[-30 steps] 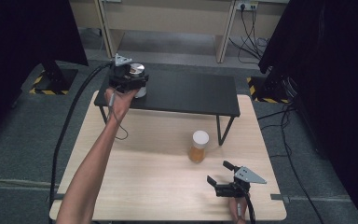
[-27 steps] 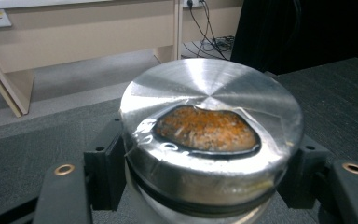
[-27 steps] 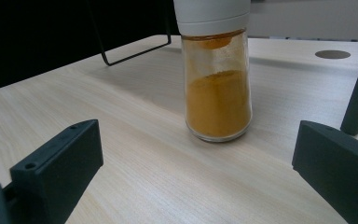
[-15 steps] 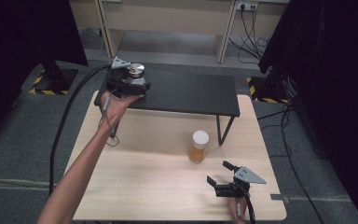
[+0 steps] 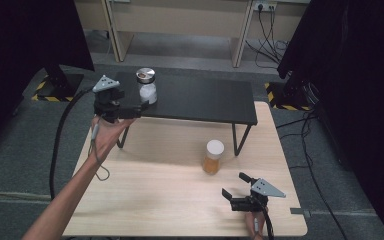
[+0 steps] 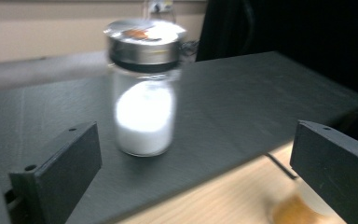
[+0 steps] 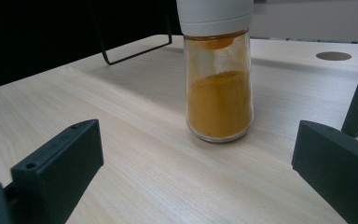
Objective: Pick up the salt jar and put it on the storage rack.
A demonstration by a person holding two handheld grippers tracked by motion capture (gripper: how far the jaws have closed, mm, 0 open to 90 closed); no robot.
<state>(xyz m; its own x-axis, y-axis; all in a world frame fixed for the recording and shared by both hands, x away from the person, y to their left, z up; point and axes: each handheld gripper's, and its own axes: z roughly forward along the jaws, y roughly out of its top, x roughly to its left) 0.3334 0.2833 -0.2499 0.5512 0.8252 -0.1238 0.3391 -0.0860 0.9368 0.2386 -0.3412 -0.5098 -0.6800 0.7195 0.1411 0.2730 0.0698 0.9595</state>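
A pale wooden surface (image 5: pixel 145 175) sits on grey carpet, dark curtains at both sides. A black shelf (image 5: pixel 200 100) stands across its far part. On the shelf's left end stands a white-powder jar (image 5: pixel 146 85); the left hand-held gripper (image 5: pixel 130 107) hangs just before it, jaws wide. Before the shelf stands an orange-powder jar (image 5: pixel 213 156), nearer which the right hand-held gripper (image 5: pixel 234 186) rests, jaws wide.

Two jars: one white-powder jar (image 5: pixel 147 86), one orange-powder jar (image 5: pixel 213 157), one black shelf (image 5: pixel 205 100), one wooden table (image 5: pixel 170 200)

Dim room with black surrounds; motion blur smears the white jar (image 6: pixel 144 88).
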